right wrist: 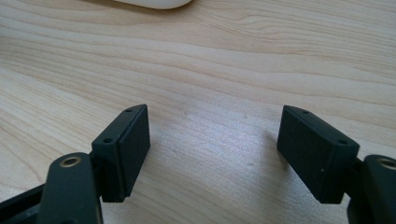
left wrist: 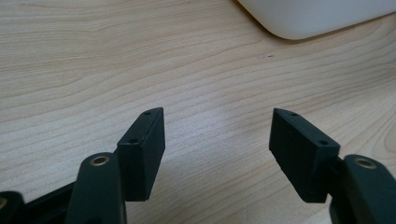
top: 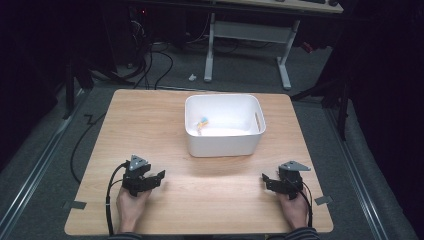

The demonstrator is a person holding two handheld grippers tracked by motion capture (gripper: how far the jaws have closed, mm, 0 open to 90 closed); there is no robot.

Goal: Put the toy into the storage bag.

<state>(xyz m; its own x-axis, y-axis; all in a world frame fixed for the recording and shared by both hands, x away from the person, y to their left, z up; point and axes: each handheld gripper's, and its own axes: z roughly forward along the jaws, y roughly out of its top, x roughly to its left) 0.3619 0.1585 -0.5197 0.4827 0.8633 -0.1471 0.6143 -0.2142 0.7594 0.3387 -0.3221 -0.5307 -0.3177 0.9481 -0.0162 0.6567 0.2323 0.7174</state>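
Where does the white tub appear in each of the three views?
High view: white tub stands at the middle of the table, beyond both grippers.
Left gripper view: its rounded corner shows at the top right.
Right gripper view: its edge shows at the top, left of middle.
Shared landmark: the wooden tabletop.

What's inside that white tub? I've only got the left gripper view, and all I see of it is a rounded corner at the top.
Observer: The high view shows a small yellow and blue item lying at the left side of the white tub; it is too small to identify.
Operator: Where is the other gripper?
Observer: The right gripper rests low over the table near its front right corner, held in the person's right hand.
Operator: Is it holding anything?
Observer: No. In the right gripper view its jaws stand wide apart with bare wood between them.
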